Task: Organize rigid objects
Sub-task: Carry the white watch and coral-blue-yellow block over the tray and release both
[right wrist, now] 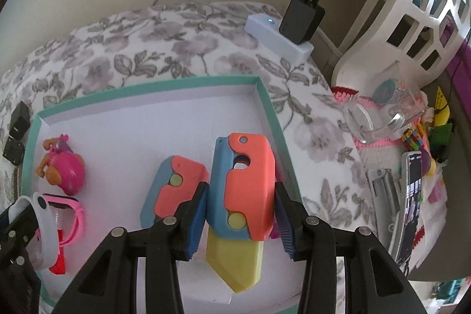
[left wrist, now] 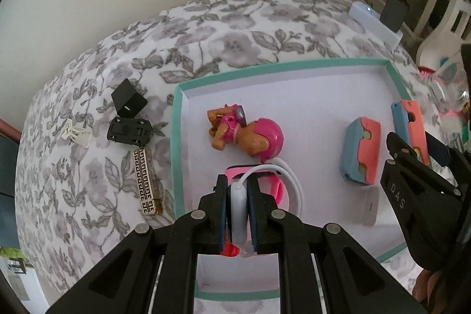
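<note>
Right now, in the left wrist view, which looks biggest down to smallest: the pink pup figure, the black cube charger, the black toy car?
1. Pink pup figure
2-3. Black toy car and black cube charger: look alike, not ranked.

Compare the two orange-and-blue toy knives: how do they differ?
The held knife shows its yellow blade out; the lying knife shows none. The held knife sits between the right tongs; the lying knife rests free on the tray floor. Both share orange-blue handles with yellow-green buttons.
</note>
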`<state>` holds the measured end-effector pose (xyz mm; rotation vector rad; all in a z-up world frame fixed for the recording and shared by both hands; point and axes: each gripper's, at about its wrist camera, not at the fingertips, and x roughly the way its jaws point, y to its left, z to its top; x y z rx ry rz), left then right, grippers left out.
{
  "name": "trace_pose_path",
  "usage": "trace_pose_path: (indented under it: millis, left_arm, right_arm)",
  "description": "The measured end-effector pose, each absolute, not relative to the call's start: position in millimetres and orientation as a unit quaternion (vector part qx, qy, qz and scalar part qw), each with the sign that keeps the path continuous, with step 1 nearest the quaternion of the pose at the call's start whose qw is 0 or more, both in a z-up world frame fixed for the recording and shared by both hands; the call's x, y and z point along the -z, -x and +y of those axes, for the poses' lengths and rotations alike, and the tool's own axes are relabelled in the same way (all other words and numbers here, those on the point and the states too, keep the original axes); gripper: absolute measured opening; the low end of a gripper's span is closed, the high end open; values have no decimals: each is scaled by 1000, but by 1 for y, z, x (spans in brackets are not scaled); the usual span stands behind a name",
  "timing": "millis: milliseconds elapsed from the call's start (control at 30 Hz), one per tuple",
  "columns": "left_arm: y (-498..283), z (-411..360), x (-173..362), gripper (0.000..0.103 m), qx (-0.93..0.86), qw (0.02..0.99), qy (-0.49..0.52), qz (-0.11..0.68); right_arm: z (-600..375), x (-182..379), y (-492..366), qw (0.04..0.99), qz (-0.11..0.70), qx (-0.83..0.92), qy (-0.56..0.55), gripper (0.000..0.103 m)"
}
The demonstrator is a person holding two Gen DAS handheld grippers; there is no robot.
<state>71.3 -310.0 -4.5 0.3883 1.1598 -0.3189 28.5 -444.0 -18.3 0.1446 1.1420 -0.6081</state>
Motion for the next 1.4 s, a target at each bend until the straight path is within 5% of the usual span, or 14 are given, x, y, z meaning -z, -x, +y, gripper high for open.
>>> trace_pose_path:
  millis: [500,633,733,900,1400]
  left_arm:
    - [-62,-325,24,18,144,797,-230,539]
    - [-59,-328,22,33,149,797,-233,537]
    - [-58,-328,20,54,148,798,-235,534]
    - [-62,-322,16,63,144,801,-225,536]
    - [-79,-281,-27,65,93,845,-150,505]
  right_arm:
    - [-442,42,-30,771,567,282,-69,47]
    - [-441,43,-30,769,569,282,-69,48]
    - [-441,43,-32,765,574,284,-65,55]
    - [-443,32,-31,768,568,287,-72,61]
    - [-436,-38,-26,811,495,299,-86,68]
